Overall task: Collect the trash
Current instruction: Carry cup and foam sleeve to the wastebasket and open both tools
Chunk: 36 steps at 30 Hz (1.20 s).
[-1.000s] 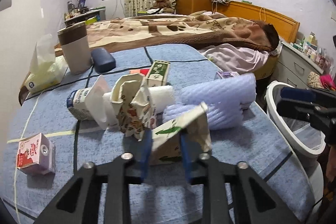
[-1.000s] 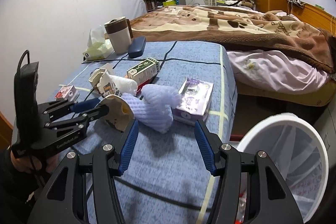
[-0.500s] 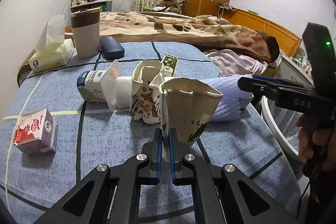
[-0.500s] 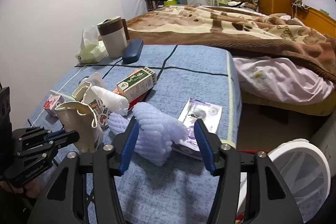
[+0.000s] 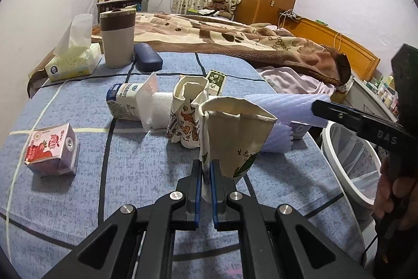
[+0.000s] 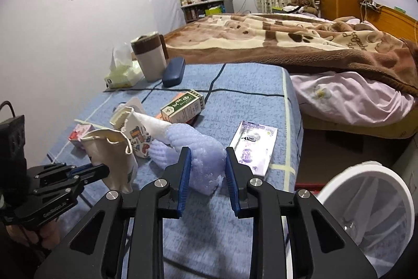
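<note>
My left gripper is shut on the wall of a crumpled white paper cup with green print and holds it upright just above the blue tablecloth; the cup also shows in the right wrist view. My right gripper has its jaws around a lilac foam wrap lying on the table, and they touch its sides. The wrap also shows in the left wrist view. A white mesh-lined trash bin stands off the table's right edge.
On the table lie a patterned paper cup, a white carton with tissue, a pink strawberry milk box, a green box and a purple packet. At the back stand a mug, tissue box and glasses case.
My left gripper shut on the white paper cup and raised it upright. My right gripper moved forward over the lilac foam wrap and narrowed its jaws around it.
</note>
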### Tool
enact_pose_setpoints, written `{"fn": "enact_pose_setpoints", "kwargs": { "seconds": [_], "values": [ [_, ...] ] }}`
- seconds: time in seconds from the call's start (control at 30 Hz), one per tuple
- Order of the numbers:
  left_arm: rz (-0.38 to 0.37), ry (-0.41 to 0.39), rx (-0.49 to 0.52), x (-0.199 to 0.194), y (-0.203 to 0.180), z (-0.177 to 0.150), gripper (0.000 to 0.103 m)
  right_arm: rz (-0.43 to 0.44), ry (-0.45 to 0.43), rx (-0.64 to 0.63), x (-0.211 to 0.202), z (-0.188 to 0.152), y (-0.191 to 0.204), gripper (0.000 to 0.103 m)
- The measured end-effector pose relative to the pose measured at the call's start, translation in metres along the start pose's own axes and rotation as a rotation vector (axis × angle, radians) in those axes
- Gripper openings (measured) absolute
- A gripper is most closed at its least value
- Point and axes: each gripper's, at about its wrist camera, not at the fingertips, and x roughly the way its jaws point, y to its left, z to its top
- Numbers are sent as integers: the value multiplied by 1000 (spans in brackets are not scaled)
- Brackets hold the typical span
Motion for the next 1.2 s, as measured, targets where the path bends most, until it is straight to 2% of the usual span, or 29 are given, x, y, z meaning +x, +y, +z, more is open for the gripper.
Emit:
{"fn": "enact_pose_setpoints", "kwargs": {
  "seconds": [0.27, 0.63, 1.2],
  "values": [
    [10, -18, -5, -21, -19, -6, 6, 3, -22, 39, -25, -16, 0, 27],
    [-18, -14, 29, -35, -55, -19, 6, -21, -39, 78, -52, -34, -11, 27],
    [-87, 8, 117, -29, -108, -18, 6, -90, -73, 156, -81, -55, -48, 27]
  ]
}}
